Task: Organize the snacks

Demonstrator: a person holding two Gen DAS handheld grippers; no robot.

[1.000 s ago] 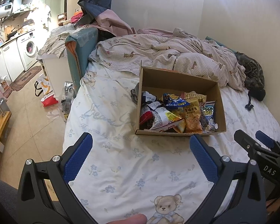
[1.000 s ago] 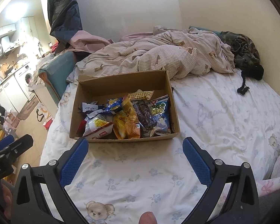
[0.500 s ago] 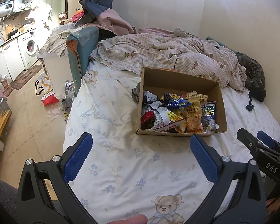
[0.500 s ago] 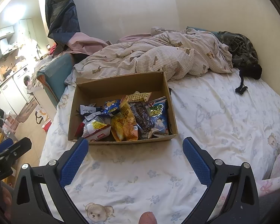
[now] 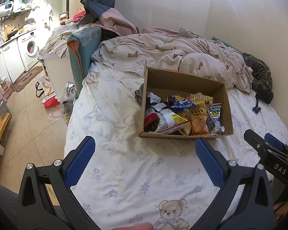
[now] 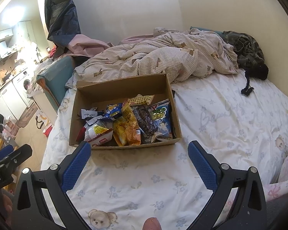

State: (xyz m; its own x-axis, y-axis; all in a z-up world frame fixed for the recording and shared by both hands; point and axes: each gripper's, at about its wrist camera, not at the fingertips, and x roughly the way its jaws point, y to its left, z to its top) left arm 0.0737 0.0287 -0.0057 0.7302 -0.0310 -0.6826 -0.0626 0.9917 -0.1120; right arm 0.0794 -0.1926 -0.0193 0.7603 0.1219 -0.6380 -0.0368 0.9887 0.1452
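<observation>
Bedding comes first: a white flower-and-bear printed sheet bears the open brown cardboard box, where crinkly snack packets lie jumbled, which fits sorting underway or done. Both the left gripper and right gripper hover spread wide, empty. Something grey, perhaps another wrapper, pokes beside the box.

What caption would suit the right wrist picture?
Open tongs hover over a bed, facing a cardboard box of snack packets.
</observation>
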